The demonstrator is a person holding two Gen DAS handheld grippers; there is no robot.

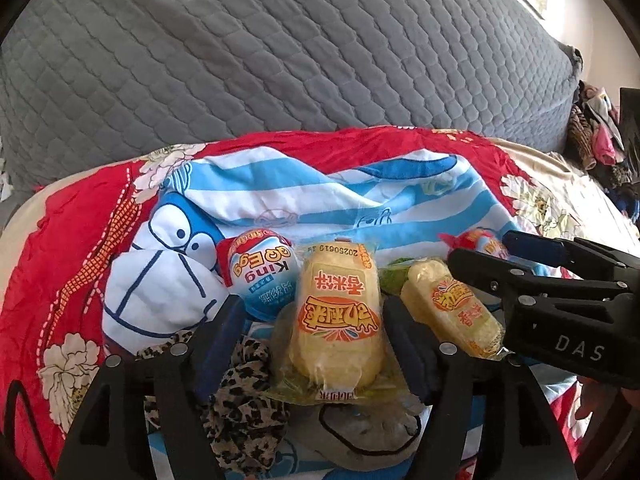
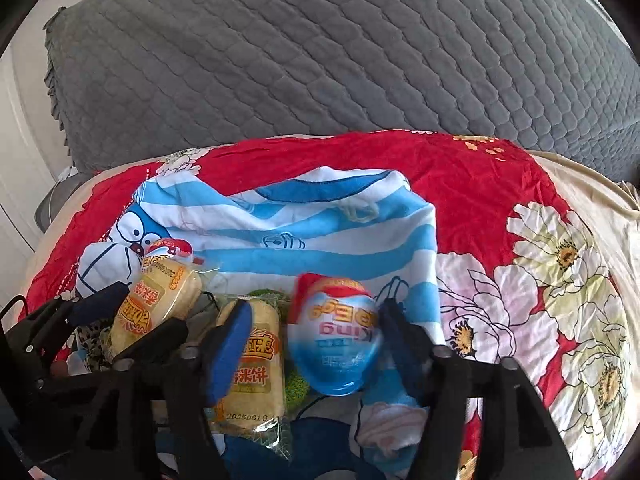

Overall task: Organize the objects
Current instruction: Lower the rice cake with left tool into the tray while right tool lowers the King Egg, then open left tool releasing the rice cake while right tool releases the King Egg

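Observation:
My left gripper (image 1: 314, 330) is open around a yellow rice-cracker packet (image 1: 340, 320) that lies on the pile, with gaps at both pads. A blue King egg (image 1: 260, 276) sits just left of it. A second yellow packet (image 1: 452, 308) lies to the right, under my right gripper (image 1: 504, 254). In the right wrist view my right gripper (image 2: 316, 340) is open with another King egg (image 2: 336, 344) between its fingers, resting on the striped cloth. The second packet (image 2: 252, 368) lies partly behind its left finger (image 2: 230, 348). The left gripper (image 2: 132, 320) straddles the first packet (image 2: 156, 304).
Everything rests on a blue-and-white striped cartoon cloth (image 1: 320, 200) over a red floral bedspread (image 2: 500, 200). A leopard-print fabric (image 1: 240, 380) and a grey face mask (image 1: 368, 428) lie near me. A grey quilted cover (image 1: 280, 60) rises behind. Clothes (image 1: 596, 136) are heaped at far right.

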